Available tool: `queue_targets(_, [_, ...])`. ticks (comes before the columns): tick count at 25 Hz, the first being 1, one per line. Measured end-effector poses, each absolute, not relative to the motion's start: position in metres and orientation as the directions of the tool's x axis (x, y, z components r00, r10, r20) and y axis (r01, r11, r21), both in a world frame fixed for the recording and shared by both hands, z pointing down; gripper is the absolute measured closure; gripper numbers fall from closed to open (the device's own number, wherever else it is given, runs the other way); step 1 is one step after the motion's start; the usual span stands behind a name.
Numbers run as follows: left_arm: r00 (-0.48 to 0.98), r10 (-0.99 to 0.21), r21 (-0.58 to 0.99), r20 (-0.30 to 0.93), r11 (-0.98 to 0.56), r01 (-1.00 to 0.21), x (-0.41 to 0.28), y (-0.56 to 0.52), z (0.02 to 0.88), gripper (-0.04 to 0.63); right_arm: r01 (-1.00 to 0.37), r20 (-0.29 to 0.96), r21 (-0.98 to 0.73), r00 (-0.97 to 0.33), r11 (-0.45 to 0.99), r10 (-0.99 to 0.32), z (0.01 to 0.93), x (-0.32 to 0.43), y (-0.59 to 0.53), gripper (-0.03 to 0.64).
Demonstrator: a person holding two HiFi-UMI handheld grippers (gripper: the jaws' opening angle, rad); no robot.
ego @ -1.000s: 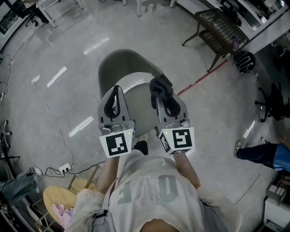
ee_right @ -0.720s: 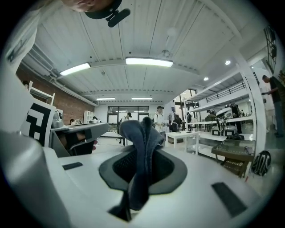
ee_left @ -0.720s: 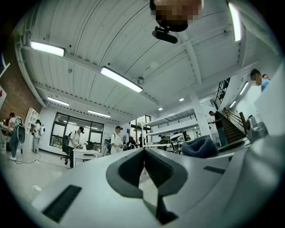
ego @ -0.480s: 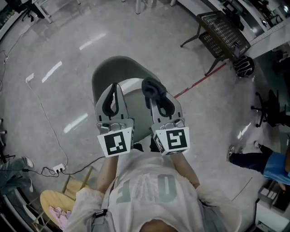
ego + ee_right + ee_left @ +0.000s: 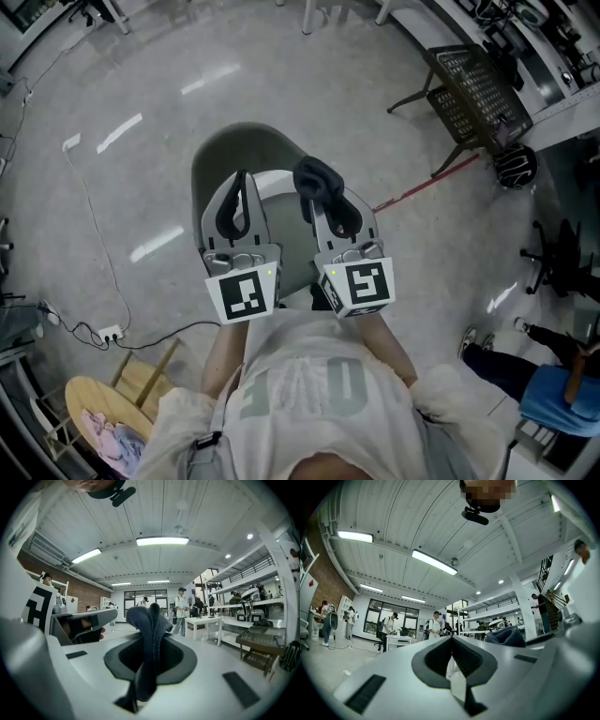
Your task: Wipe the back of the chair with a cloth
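Above the chair, the person is holding both tools level, side by side and clear of it. The right tool is pinching a dark cloth, which is bunching up past its tips over the chair's pale middle. The left tool is sitting beside it with its jaws pressed together on nothing.

Judging by this, the wiping is not yet under way. The cloth is already in hand, but it is hanging in the air rather than touching any part of the chair. Everything that matters is remaining: bringing the cloth down to the chair's back and rubbing across it. From overhead I cannot say for certain which edge of the chair is the back.

Only the head view is showing the chair at all, with the floor around it. Both gripper views are pointing outward and up, taking in the ceiling and none of the chair. The right gripper view is showing what the head view is hiding: the cloth is running down between the jaws of the right tool, clamped there. The left gripper view is confirming that the left tool is closed and empty, with the cloth peeking in from the side.
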State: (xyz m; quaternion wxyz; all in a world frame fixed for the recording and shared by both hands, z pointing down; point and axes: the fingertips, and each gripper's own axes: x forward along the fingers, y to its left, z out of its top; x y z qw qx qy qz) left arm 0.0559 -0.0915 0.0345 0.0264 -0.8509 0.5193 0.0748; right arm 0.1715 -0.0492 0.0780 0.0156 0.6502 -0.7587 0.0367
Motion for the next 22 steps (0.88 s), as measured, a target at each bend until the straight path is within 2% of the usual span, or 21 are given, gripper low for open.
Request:
queue_targets(4, [0.44,-0.884,0.028,-0.158,-0.449,-0.893,0.058,-0.099,0.04,0.58,-0.978,0.086,-0.048,-0.207,0.203,-0.975,0.088,0.167,-0.06,0.557])
queue_targets(8, [0.405,-0.902,0.02,-0.15,-0.413,-0.911,0.046,-0.116,0.053,0.58,-0.942,0.069,-0.018,-0.335,0.334,-0.94,0.092,0.141,-0.088,0.557])
queue_targets(12, [0.309,-0.946,0.005,-0.101,-0.311,-0.95,0.014,-0.132,0.091,0.58,-0.89,0.071,-0.046,-0.455,0.453,-0.888,0.115,0.105,-0.123,0.558])
queue_targets(17, [0.202,-0.978,-0.018,-0.06,-0.201,-0.979,-0.035,-0.154,0.149,0.58,-0.835,0.064,-0.14,-0.543,0.531,-0.837,0.166,0.056,-0.175,0.557])
queue_targets(22, [0.093,-0.995,0.0,-0.026,-0.093,-0.996,-0.088,-0.167,0.218,0.58,-0.783,0.049,-0.147,-0.616,0.604,-0.786,0.221,-0.011,-0.207,0.558])
